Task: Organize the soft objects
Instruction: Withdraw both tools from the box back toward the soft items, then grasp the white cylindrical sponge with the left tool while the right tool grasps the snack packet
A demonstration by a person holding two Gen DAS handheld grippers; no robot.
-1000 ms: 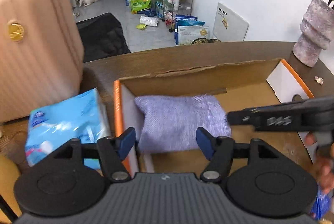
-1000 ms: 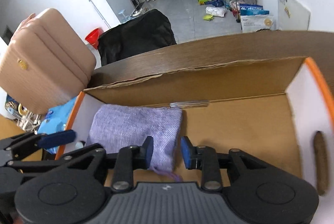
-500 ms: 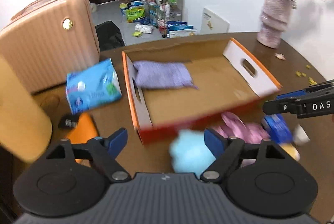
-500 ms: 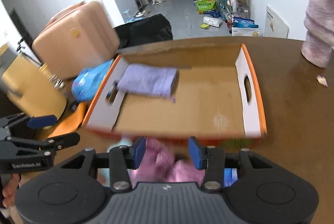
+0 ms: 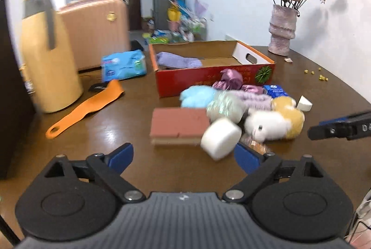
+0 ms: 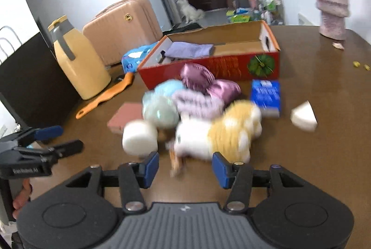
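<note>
A red cardboard box [image 5: 215,81] [image 6: 220,63] stands on the brown table with a folded lavender cloth [image 5: 177,60] [image 6: 190,50] inside at its left end. In front of it lies a pile of soft things: a pink sponge [image 5: 179,125], a white foam cylinder [image 5: 220,138] [image 6: 140,137], a white and yellow plush toy [image 5: 272,122] [image 6: 220,130], a light blue fluffy ball [image 5: 197,96], purple satin pouches [image 6: 201,79]. My left gripper [image 5: 184,156] hovers short of the pile, its jaws opening wide, nothing between them. My right gripper [image 6: 185,166] is near the plush toy, jaws opening, holding nothing.
A yellow thermos jug [image 5: 46,56] [image 6: 78,63], an orange shoehorn [image 5: 85,107], a blue tissue pack [image 5: 124,65], a small blue packet [image 6: 265,93] and a white foam wedge [image 6: 303,119] lie around. A vase of dried roses [image 5: 281,31] stands at the back right. A pink suitcase [image 5: 97,31] is behind the table.
Both grippers have pulled back from inside the box, leaving the lavender cloth there, and now face the pile in front. Both jaws stand wider than before.
</note>
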